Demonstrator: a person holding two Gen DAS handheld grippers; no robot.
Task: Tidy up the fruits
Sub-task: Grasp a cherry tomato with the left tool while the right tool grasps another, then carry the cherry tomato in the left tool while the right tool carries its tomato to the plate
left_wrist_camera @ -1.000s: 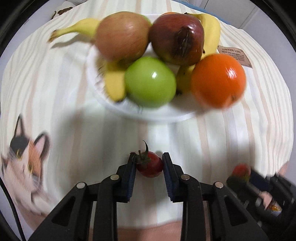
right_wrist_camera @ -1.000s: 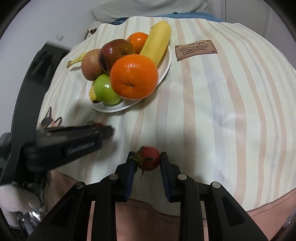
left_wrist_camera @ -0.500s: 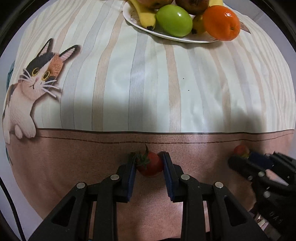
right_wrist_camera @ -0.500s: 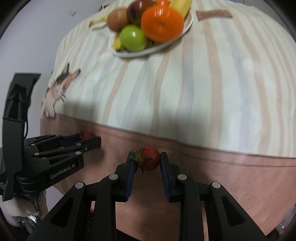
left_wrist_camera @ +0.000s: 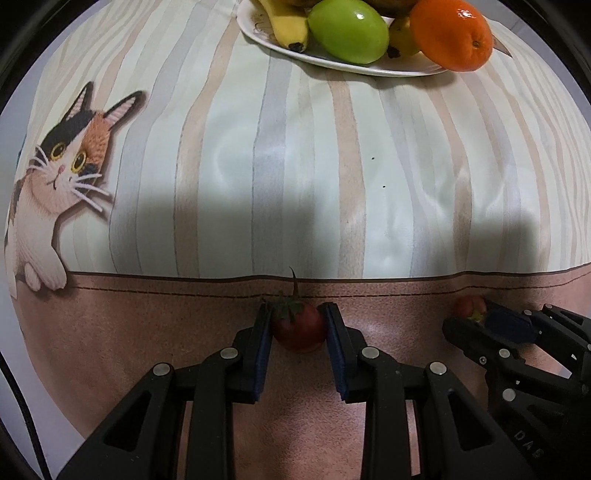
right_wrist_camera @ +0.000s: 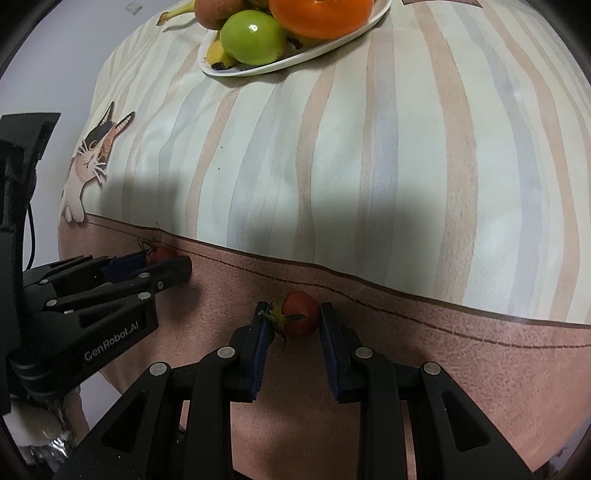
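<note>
Meanwhile each hand-held gripper, left [left_wrist_camera: 298,325] and right [right_wrist_camera: 291,321], clamps a cherry tomato [left_wrist_camera: 299,326] between its pads.

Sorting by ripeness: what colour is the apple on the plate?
Green apple, glossy; clearest in the left wrist view, on the white plate.

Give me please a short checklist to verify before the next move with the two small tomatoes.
1. Left tongs shut on the left tomato: ok.
2. Right tongs shut on the right tomato: ok.
3. Both tongs are apart, not colliding: ok.
4. Free space on the plate for two more fruits: not ok; apple, orange and bananas crowd its visible part.
5. Pink band of the tablecloth under the tongs is clear: ok.
6. Tomatoes undamaged by the pads: cannot tell.
</note>
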